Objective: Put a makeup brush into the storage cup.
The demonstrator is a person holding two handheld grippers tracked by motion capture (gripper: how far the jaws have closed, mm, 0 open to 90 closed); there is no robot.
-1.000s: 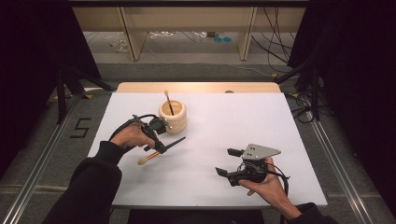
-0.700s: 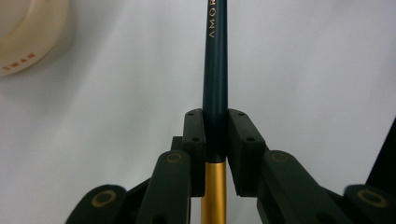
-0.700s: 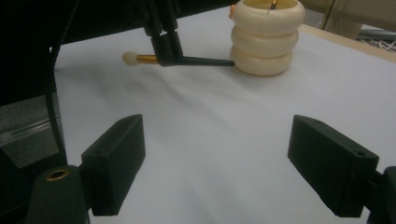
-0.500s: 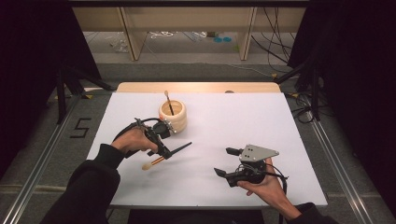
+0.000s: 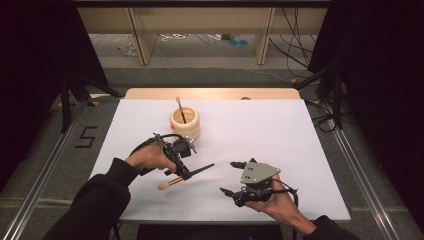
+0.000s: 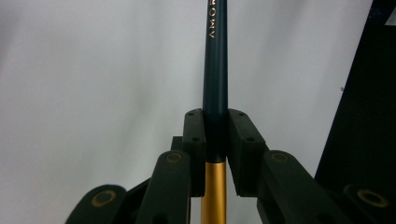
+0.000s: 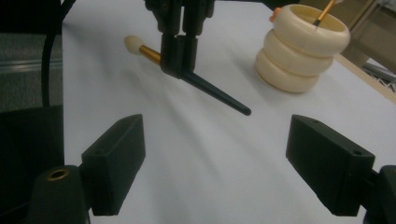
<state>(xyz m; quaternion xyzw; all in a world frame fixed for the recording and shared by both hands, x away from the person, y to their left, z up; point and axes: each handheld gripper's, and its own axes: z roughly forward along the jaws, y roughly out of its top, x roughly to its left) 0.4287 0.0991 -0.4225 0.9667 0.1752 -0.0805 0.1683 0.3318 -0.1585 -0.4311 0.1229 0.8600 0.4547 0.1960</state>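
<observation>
A makeup brush (image 5: 197, 170) with a dark handle, gold ferrule and cream tip is held low over the white table (image 5: 280, 130), lying nearly level. My left gripper (image 5: 183, 170) is shut on it where handle meets ferrule; in the left gripper view the jaws (image 6: 216, 133) clamp the brush (image 6: 215, 70). A cream ribbed holder (image 5: 185, 123) stands behind it with a second brush (image 5: 179, 109) leaning inside. My right gripper (image 5: 228, 177) hovers open at the near right, empty. In its own view, the right gripper (image 7: 222, 163) faces the brush (image 7: 215, 93) and holder (image 7: 301, 51).
The white sheet's near edge (image 5: 225, 220) lies just below both hands. A wooden strip (image 5: 210, 93) borders the far edge. Metal rails (image 5: 45, 170) run along the floor on both sides, and dark curtains close in left and right.
My left gripper has carried the brush toward the near edge and slightly right, away from the holder. The right gripper has barely shifted.
</observation>
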